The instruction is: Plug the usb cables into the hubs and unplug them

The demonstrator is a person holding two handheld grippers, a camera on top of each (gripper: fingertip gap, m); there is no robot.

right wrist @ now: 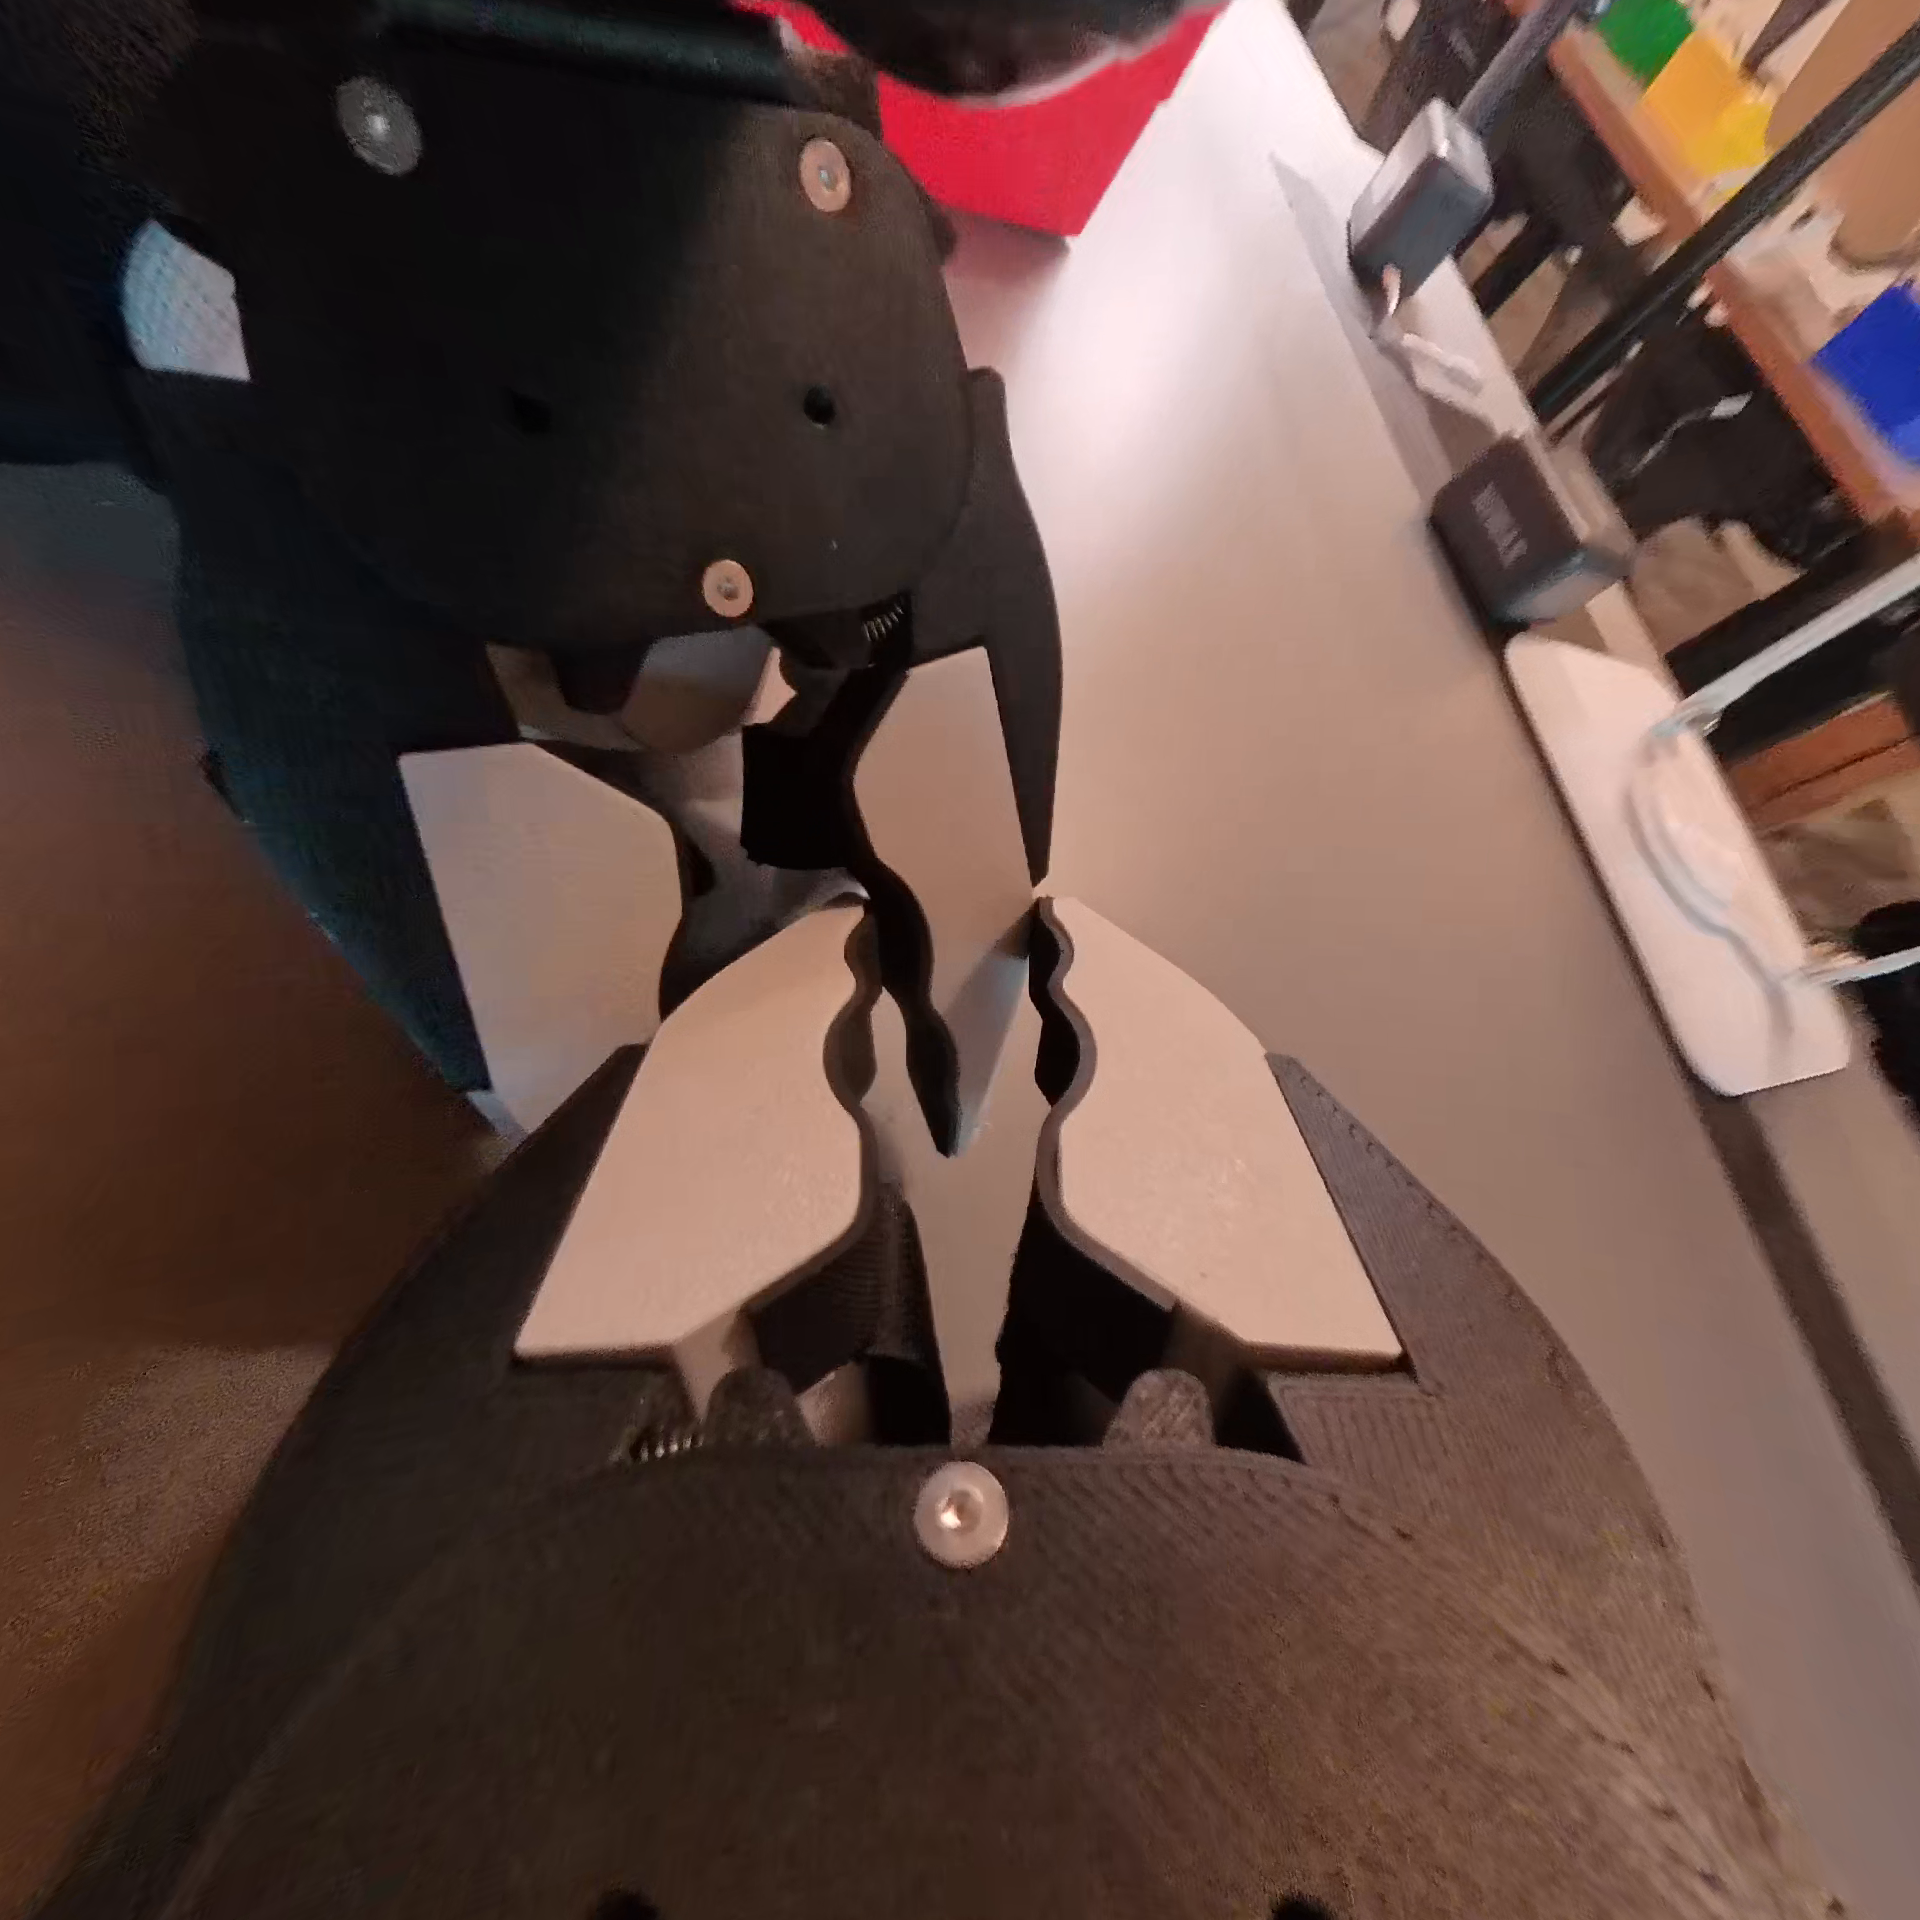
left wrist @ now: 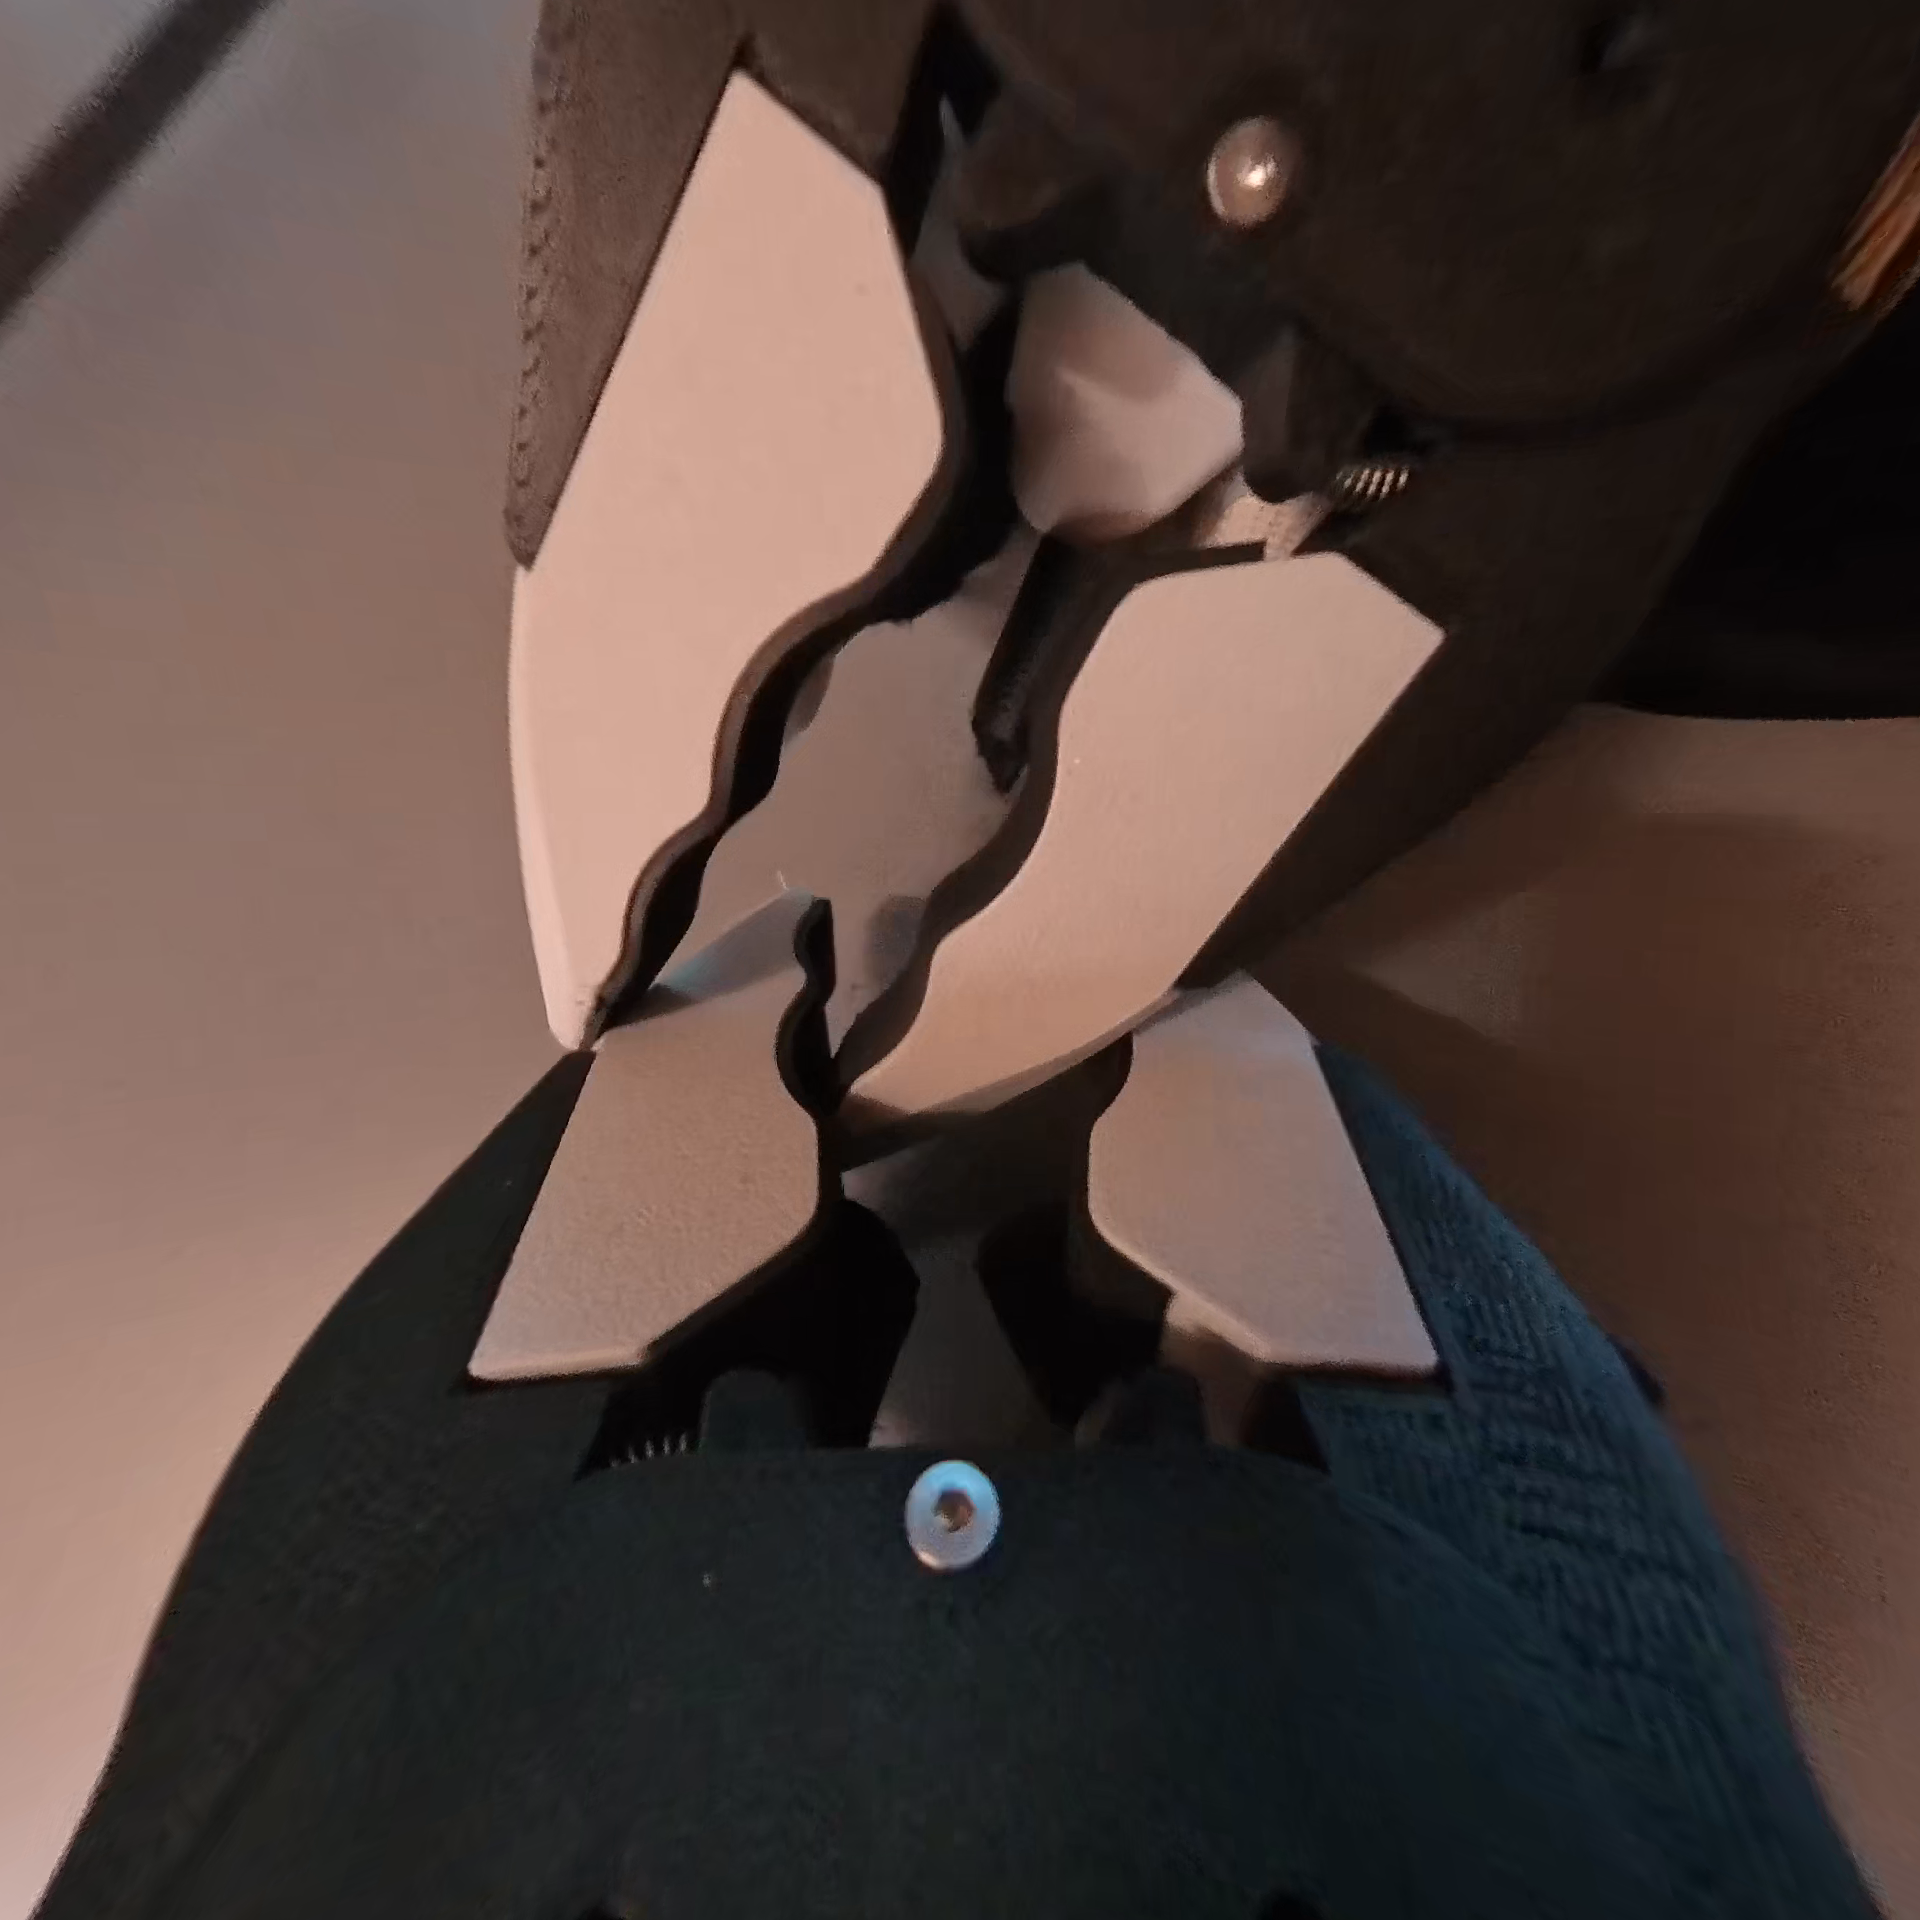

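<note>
L tool (left wrist: 831, 997) & R tool (right wrist: 951, 1029) tip-to-tip, fingers interleaved, both parted, empty.

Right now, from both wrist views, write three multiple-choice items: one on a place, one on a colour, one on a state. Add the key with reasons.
1. Where is the red box?
A. At the table's far end, beyond the left gripper
B. Between the right gripper's jaws
C. On the floor under the table

2. What colour is the long flat strip at the table's edge?
A. Black
B. White
C. Yellow

3. How do the right gripper's jaws stand?
A. Shut on a cable
B. Shut, empty
C. Open, with one finger of the left gripper between them

Key:
1 A: the right wrist view shows red past the left gripper's body.
2 B: the strip is plainly white against the grey tabletop.
3 C: a gap shows between the jaws, and the other gripper's finger pokes into it.
</note>
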